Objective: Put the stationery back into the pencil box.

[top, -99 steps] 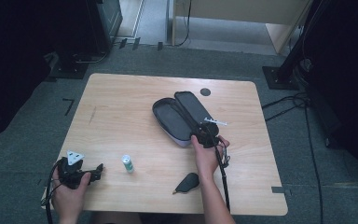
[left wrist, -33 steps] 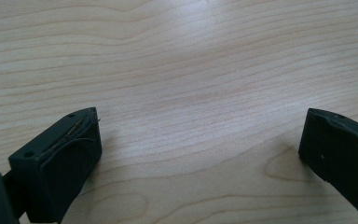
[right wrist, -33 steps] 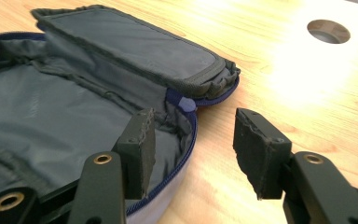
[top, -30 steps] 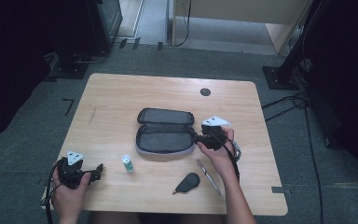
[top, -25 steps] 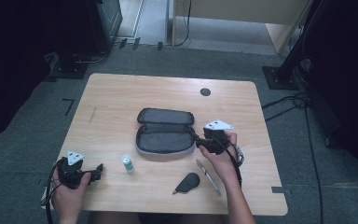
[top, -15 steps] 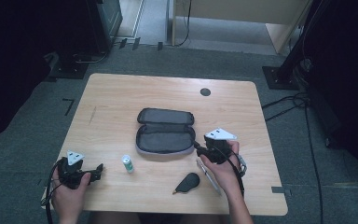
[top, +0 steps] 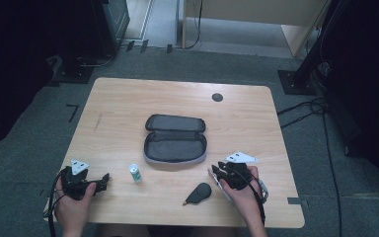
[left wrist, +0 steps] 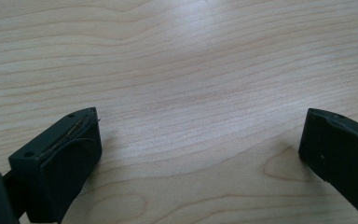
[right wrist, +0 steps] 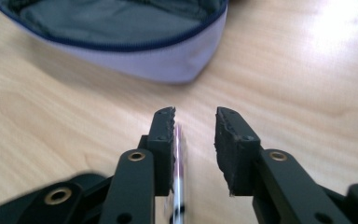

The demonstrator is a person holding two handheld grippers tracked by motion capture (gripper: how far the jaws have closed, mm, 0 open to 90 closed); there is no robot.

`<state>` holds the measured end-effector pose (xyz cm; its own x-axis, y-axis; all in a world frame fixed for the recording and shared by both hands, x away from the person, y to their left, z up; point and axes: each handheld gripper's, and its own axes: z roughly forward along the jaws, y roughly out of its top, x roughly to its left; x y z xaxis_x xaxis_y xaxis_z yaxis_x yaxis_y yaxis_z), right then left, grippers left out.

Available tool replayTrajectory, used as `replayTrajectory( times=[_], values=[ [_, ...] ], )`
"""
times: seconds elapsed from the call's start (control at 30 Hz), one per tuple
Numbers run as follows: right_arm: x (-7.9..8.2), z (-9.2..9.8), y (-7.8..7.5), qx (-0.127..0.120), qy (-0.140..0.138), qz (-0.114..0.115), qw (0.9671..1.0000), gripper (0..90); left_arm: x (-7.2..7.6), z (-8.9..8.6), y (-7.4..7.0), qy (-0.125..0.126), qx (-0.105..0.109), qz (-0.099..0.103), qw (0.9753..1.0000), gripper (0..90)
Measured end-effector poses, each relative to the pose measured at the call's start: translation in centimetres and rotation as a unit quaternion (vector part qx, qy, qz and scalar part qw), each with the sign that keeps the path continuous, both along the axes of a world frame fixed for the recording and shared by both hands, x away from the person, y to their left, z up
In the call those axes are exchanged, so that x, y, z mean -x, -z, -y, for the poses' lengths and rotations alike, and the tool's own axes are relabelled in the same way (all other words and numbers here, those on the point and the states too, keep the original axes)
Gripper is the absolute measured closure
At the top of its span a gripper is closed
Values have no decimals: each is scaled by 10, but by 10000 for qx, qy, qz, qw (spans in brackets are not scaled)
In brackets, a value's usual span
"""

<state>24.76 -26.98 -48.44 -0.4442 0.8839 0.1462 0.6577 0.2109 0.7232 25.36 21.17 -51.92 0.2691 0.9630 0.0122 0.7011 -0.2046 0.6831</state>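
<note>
An open grey pencil case (top: 175, 144) lies across the middle of the wooden table (top: 128, 103); its lilac edge and grey lining fill the top of the right gripper view (right wrist: 135, 42). My right gripper (top: 216, 170) sits just right of and in front of the case, low over a thin pen (top: 217, 180). Its jaws (right wrist: 195, 116) stand a little apart, with the pen (right wrist: 180, 177) on the table under the left jaw. My left gripper (top: 103, 180) rests at the front left corner, wide open (left wrist: 199, 119) over bare wood.
A small white bottle with a green cap (top: 135, 173) stands in front of the case's left end. A dark teardrop-shaped object (top: 199, 193) lies near the front edge, left of the right hand. A black round disc (top: 217, 97) sits at the back of the table.
The case went from lying diagonally at the right to lying crosswise at the centre. My right gripper has drawn back from it toward the front edge, over the pen. The left gripper stayed put.
</note>
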Motion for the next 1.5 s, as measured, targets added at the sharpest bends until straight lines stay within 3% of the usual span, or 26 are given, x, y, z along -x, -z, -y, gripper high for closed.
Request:
replayTrajectory(
  times=[0.33, 0.7, 0.8, 0.93, 1.03, 1.2, 1.37, 1.5],
  values=[
    [38, 21, 5, 123, 168, -81, 9998, 706, 0, 0, 0, 0, -1, 1, 10000, 0],
    [70, 34, 17, 92, -37, -118, 9999, 689, 0, 0, 0, 2, -1, 1, 10000, 0],
    [77, 32, 23, 199, -171, -134, 9996, 689, 0, 0, 0, 0, -2, 2, 10000, 0],
    [81, 30, 28, 290, -308, -103, 9991, 763, 0, 0, 0, 1, -1, 2, 10000, 0],
    [81, 30, 29, 472, -229, 9, 9986, 802, 0, 0, 0, 1, -1, 2, 10000, 0],
    [75, 39, 30, 463, -5, 79, 9989, 792, 0, 0, 0, 1, -1, 2, 10000, 0],
    [77, 41, 32, 422, 85, 136, 9990, 697, 0, 0, 0, 0, -1, 3, 10000, 0],
    [81, 39, 35, 494, 189, 314, 9981, 749, 0, 0, 0, 0, -2, 3, 10000, 0]
  ],
)
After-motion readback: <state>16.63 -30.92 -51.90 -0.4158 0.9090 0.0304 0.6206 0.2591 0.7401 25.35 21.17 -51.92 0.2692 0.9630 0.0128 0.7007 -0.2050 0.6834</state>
